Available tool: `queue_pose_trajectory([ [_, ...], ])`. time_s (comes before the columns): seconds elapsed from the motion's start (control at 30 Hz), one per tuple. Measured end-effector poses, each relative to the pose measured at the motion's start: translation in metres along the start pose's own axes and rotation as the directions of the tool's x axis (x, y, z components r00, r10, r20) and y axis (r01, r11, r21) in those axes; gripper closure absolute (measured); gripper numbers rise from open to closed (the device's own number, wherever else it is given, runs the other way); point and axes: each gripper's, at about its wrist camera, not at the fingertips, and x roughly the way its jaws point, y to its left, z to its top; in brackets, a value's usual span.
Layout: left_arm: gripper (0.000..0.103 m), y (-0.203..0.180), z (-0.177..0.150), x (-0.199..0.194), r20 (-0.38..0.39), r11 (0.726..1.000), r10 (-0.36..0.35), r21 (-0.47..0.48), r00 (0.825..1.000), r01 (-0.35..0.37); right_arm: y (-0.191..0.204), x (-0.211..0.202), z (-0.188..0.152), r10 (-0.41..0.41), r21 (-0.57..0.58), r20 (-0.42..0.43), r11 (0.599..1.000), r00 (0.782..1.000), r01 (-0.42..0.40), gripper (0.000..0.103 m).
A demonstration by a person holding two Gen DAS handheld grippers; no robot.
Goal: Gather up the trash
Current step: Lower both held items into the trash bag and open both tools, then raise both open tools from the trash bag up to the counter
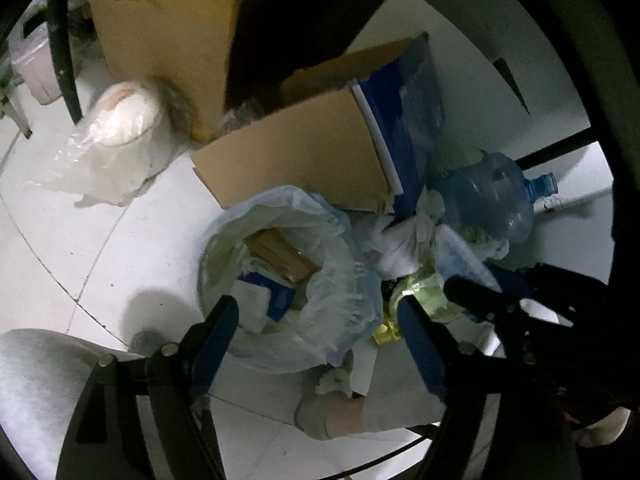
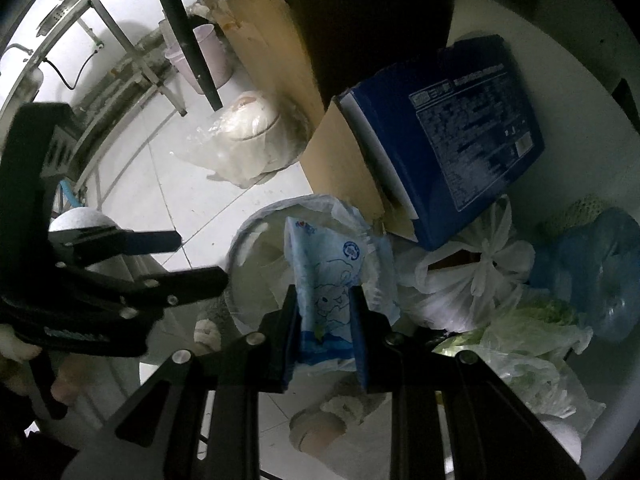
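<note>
Blues and whites in dim light

Pale-blue plastic wrapper (image 2: 325, 296) with white cartoon print; dark-blue printed cardboard box (image 2: 452, 136); translucent blue water jug (image 1: 494, 196); white floor tiles (image 1: 120, 248).

Dim, slightly blurred fisheye views; brightest at left, edges vignetted.

Open mouth of lined trash bin (image 1: 280, 276) reachable from above, cardboard box (image 1: 296, 160) crowding its far rim, tied white bag (image 2: 476, 280) and water jug (image 1: 488, 196) packed beside, bare tiled floor (image 1: 120, 248) on the other side.
</note>
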Motion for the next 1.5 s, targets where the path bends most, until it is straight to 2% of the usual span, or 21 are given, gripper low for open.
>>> queue_pose_trajectory([
  [0.33,0.022,0.011,-0.004,-0.040,0.076,0.994,0.105,0.016,0.992,-0.106,0.018,0.001,0.002,0.029,-0.028,0.000,0.999,1.000,-0.029,0.082],
  [0.43,0.022,0.018,-0.008,-0.048,0.084,0.992,0.127,0.008,0.988,-0.128,0.026,0.003,0.004,0.035,-0.034,-0.004,0.999,0.999,-0.035,0.078],
  [0.57,0.022,0.026,-0.011,-0.057,0.096,0.991,0.136,-0.006,0.986,-0.136,0.033,0.000,0.007,0.043,-0.033,-0.008,0.999,0.999,-0.043,0.062],
  [0.9,0.022,0.026,-0.020,-0.074,0.133,0.991,0.134,-0.007,0.982,-0.134,0.040,-0.026,0.003,0.029,-0.049,0.033,0.998,0.999,-0.028,0.060],
  [1.5,0.022,-0.019,-0.039,-0.110,0.220,0.990,0.096,0.078,0.971,-0.116,0.045,-0.089,-0.025,-0.003,-0.053,0.130,0.999,0.992,0.010,0.060],
])
